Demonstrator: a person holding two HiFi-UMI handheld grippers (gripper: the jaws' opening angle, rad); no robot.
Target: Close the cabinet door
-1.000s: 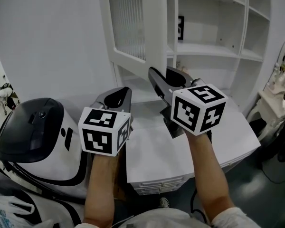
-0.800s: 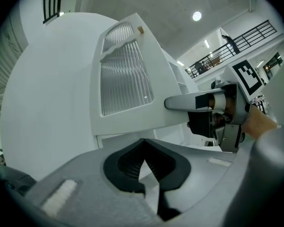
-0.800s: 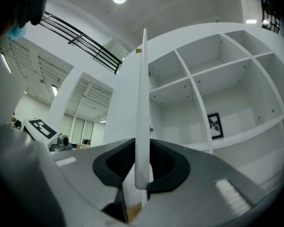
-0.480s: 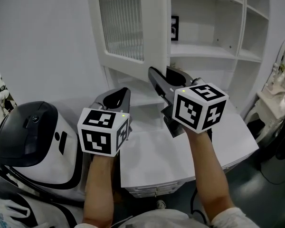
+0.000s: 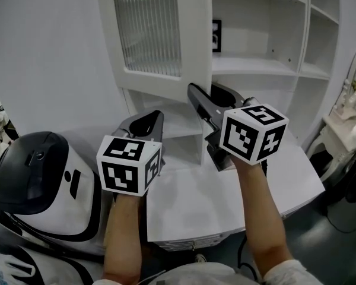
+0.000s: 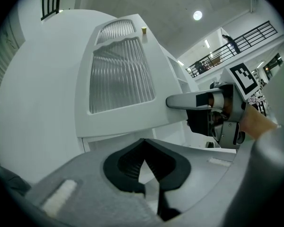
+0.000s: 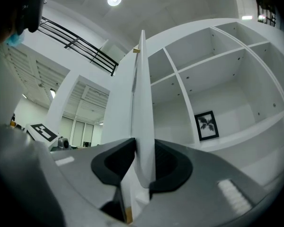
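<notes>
A white table (image 5: 285, 177) fills the near ground, with a black and white machine (image 5: 41, 177) beside it at the left and a plain white wall behind. Over the table's near part, the left gripper (image 5: 149, 120) is held level. Its jaws are together with nothing between them, and their tips meet in the left gripper view (image 6: 143, 148).

Just beyond it, the right gripper (image 5: 209, 94) reaches to the cabinet door (image 5: 154, 34). The door's free edge (image 7: 143, 103) stands between the gripper's jaws (image 7: 143, 160) with both pads against its faces. The jaws have just been opening.

The door is white with a ribbed glass panel in a moulded frame (image 6: 120, 74). It stands swung out from the cabinet (image 5: 267, 64), edge-on to the right gripper.

Behind it the cabinet is a set of open white shelves rising from the back of the table. A small framed picture (image 7: 207, 125) stands on one shelf.

In the head view the door covers half of that picture (image 5: 216, 35) and the frame cuts off the cabinet's top. The door's hinge side cannot be made out.
</notes>
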